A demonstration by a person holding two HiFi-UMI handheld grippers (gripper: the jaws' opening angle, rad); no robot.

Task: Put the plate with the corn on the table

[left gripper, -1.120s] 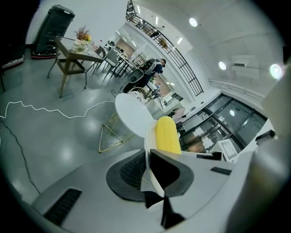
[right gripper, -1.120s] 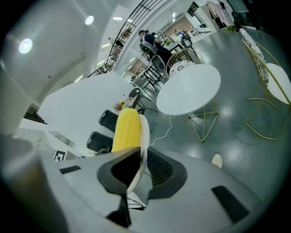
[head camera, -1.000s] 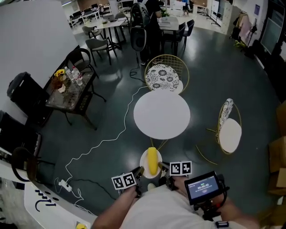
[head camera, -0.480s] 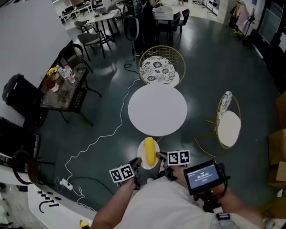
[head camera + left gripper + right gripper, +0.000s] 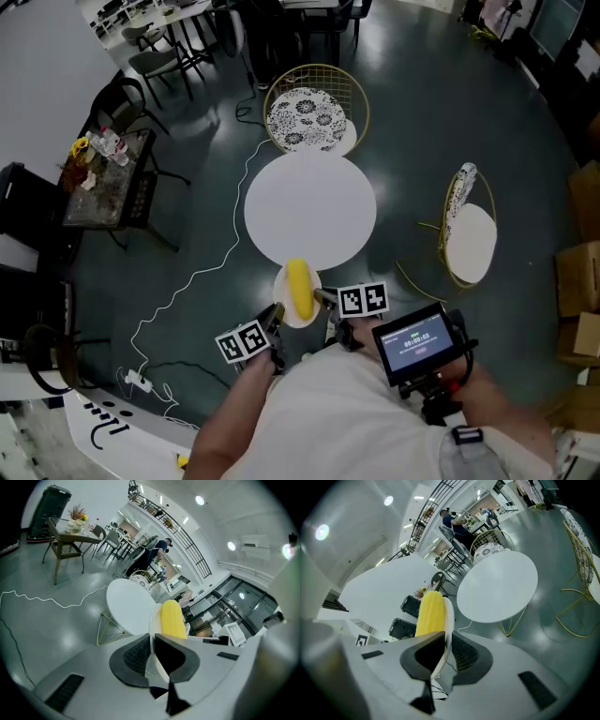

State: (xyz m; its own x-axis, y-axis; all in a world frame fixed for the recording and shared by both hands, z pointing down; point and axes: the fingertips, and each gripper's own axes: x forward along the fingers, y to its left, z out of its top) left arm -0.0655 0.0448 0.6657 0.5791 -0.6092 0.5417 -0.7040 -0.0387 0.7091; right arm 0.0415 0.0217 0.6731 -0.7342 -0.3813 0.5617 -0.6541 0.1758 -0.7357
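Both pairs of jaws are closed on the rim of one white plate (image 5: 297,298). The left gripper (image 5: 277,315) pinches the plate's left edge and the right gripper (image 5: 324,299) pinches its right edge, so the plate is carried in the air between them. A yellow ear of corn (image 5: 299,287) lies along the middle of the plate, its long axis pointing away from the person and toward the round white table (image 5: 309,208).

The plate hangs at the near edge of the table. In the head view its far rim just meets the tabletop's edge, while most of it is over the dark floor. Both gripper views look slightly down onto the tabletop, so the plate seems to be above table height. The table lies straight ahead of the jaws, and both grippers look equally near to it. Nothing shows on the tabletop or between it and the plate.

Beyond the table stands a gold wire chair (image 5: 314,114) with a patterned cushion. To the right of the table is a second chair (image 5: 469,239) with a pale seat. A white cable (image 5: 192,286) trails over the floor left of the table, and further left stands a side table (image 5: 105,178) with flowers. A small lit screen (image 5: 416,339) sits by the person's right hand
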